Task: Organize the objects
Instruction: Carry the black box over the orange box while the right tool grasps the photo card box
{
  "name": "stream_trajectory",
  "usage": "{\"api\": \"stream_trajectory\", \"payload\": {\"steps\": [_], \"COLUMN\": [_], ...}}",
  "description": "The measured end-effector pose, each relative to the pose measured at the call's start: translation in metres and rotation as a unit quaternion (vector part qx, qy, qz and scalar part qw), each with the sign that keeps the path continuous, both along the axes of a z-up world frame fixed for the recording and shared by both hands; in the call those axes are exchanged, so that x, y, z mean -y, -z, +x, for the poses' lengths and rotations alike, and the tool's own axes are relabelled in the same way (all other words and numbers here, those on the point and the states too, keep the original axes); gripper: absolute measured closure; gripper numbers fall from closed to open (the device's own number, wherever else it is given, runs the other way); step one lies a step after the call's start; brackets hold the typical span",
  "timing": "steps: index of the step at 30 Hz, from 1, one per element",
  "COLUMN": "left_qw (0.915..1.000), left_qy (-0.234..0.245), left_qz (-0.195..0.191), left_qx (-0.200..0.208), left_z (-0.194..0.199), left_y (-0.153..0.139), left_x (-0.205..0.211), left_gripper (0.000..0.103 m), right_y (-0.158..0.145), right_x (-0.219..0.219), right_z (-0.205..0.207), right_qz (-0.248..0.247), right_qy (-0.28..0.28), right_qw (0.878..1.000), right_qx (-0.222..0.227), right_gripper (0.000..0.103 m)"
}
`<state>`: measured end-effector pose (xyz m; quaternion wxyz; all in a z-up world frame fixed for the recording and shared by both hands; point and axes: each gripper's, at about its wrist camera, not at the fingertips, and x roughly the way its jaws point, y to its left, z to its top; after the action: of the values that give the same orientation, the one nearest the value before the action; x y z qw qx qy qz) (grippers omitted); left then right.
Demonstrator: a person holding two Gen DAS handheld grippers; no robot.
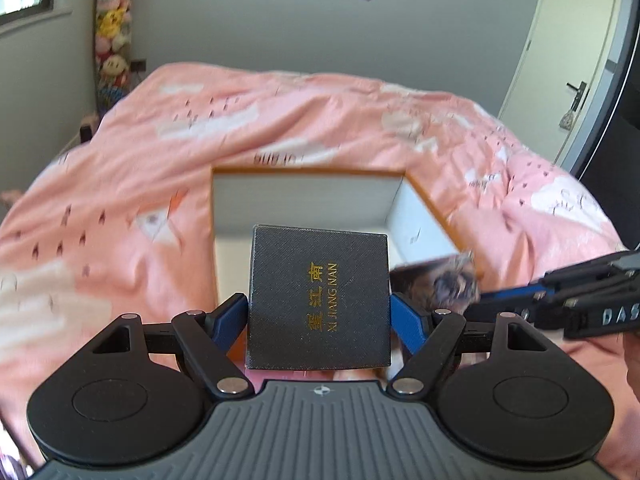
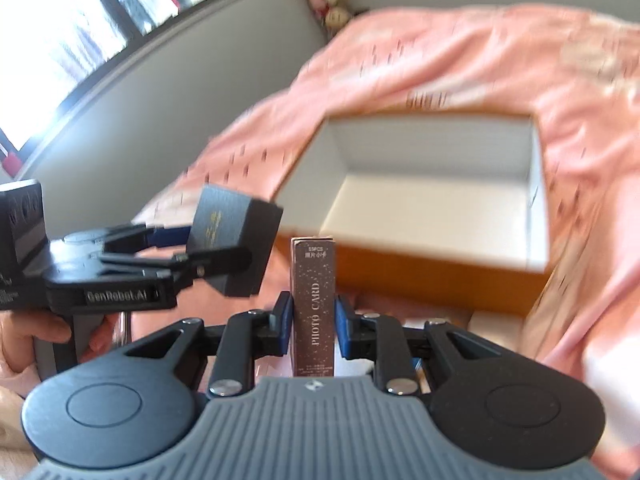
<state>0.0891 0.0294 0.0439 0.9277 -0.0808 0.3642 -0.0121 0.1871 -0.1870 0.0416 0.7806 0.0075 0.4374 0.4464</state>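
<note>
1. Left gripper [image 1: 319,312], lower centre of the left wrist view: blue-padded fingers clamped on both sides of a dark textured square box with gold lettering "XI JIANG NAN" [image 1: 319,300], held in the air.
2. Same left gripper [image 2: 208,248] at middle left of the right wrist view, with the dark box [image 2: 234,240] tilted at its tip, just left of the carton's near corner.
3. Right gripper [image 2: 311,312], lower centre of the right wrist view: fingers closed on a slim brown speckled cardboard pack printed "PHOTO CARD" [image 2: 313,308], held upright on its narrow end.
4. Right gripper [image 1: 476,302] entering from the right edge of the left wrist view, the brown pack [image 1: 440,280] blurred at its tip.
5. Open orange rectangular carton with white interior [image 2: 432,264], centre right of the right wrist view, resting on a pink patterned quilt [image 2: 480,60]; seen also behind the dark box at centre [image 1: 304,196], quilt around it [image 1: 280,120].
6. Window [image 2: 80,20], upper left; white door [image 1: 560,60], upper right; stacked plush toys [image 1: 112,32], upper left.
</note>
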Motion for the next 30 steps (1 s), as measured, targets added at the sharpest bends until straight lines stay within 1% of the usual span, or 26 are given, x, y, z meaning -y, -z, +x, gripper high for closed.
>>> {"api": "stream_trajectory", "payload": {"steps": [3, 5, 8, 10, 12, 15, 18, 21, 23, 26, 28, 30], "left_qw": [0.9999, 0.9999, 1.0000, 0.9997, 0.9986, 0.9955, 0.9911, 0.9856, 0.9826, 0.9795, 0.9768, 0.9740], "left_qy": [0.004, 0.005, 0.003, 0.002, 0.004, 0.009, 0.016, 0.022, 0.019, 0.011, 0.016, 0.021], "left_qz": [0.000, -0.005, -0.001, 0.005, 0.013, 0.030, 0.038, 0.047, 0.051, 0.045, 0.055, 0.054], "left_qx": [0.014, 0.014, 0.001, -0.022, -0.050, -0.090, -0.127, -0.161, -0.177, -0.196, -0.207, -0.219], "left_z": [0.022, 0.041, 0.069, 0.088, 0.104, 0.121, 0.130, 0.137, 0.140, 0.143, 0.144, 0.146], "left_y": [-0.009, -0.010, -0.003, 0.009, 0.025, 0.048, 0.066, 0.079, 0.085, 0.093, 0.097, 0.103], "left_x": [0.003, 0.002, 0.003, 0.004, 0.005, 0.008, 0.008, 0.010, 0.009, 0.006, 0.008, 0.009], "left_gripper": [0.014, 0.014, 0.014, 0.014, 0.014, 0.014, 0.014, 0.014, 0.014, 0.013, 0.013, 0.013], "right_y": [-0.021, -0.031, -0.037, -0.034, -0.025, -0.003, 0.026, 0.049, 0.060, 0.071, 0.076, 0.081], "right_x": [0.004, 0.006, 0.007, 0.005, 0.001, -0.007, -0.015, -0.019, -0.024, -0.030, -0.033, -0.037], "right_z": [0.018, 0.033, 0.059, 0.080, 0.099, 0.125, 0.138, 0.144, 0.146, 0.148, 0.149, 0.150], "right_qz": [0.018, 0.028, 0.035, 0.036, 0.033, 0.022, 0.005, -0.007, -0.014, -0.023, -0.026, -0.030], "right_qy": [0.021, 0.038, 0.068, 0.089, 0.107, 0.122, 0.124, 0.121, 0.115, 0.108, 0.104, 0.100], "right_qw": [0.999, 0.998, 0.995, 0.993, 0.992, 0.992, 0.992, 0.992, 0.992, 0.992, 0.992, 0.992], "right_qx": [0.031, 0.050, 0.069, 0.067, 0.053, 0.026, -0.007, -0.036, -0.050, -0.064, -0.071, -0.076], "right_gripper": [0.079, 0.079, 0.079, 0.079, 0.079, 0.079, 0.079, 0.079, 0.079, 0.079, 0.079, 0.079]}}
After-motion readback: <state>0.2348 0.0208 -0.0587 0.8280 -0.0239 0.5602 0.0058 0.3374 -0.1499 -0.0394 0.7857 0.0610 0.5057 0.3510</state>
